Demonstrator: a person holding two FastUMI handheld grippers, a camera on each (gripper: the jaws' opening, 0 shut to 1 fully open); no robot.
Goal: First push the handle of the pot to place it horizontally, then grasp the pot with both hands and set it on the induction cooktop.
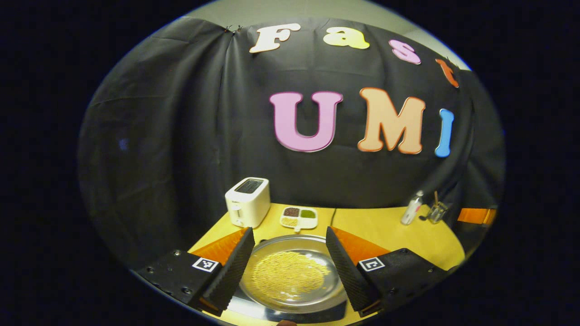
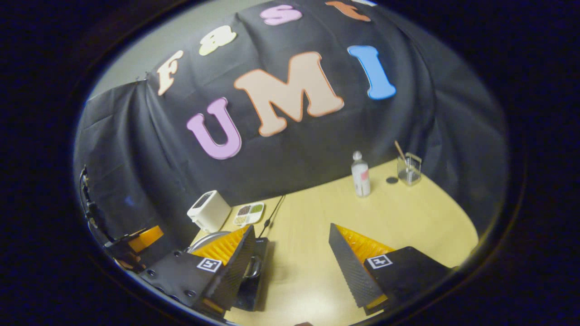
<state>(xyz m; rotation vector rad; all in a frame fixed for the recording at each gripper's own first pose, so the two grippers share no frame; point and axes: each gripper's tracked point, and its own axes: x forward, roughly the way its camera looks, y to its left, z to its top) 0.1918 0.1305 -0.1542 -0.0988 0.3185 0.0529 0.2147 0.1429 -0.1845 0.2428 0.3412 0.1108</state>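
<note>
Left gripper (image 1: 290, 267) fingers spread wide, grasping nothing, straddling the pot (image 1: 292, 274) just below. Pot sits on the dark induction cooktop (image 1: 294, 313) at the near tabletop (image 1: 385, 226) edge. Right gripper (image 2: 292, 267) fingers also released, over bare tabletop; pot rim (image 2: 204, 239) and its side handle (image 2: 254, 267) at its left. Far side: toaster (image 1: 248, 201), seasoning tray (image 1: 299, 218), bottle (image 2: 360, 174), glass jar (image 2: 409, 169).

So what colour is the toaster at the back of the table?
White, with a dark top slot. The toaster shows best in the left gripper view.
</note>
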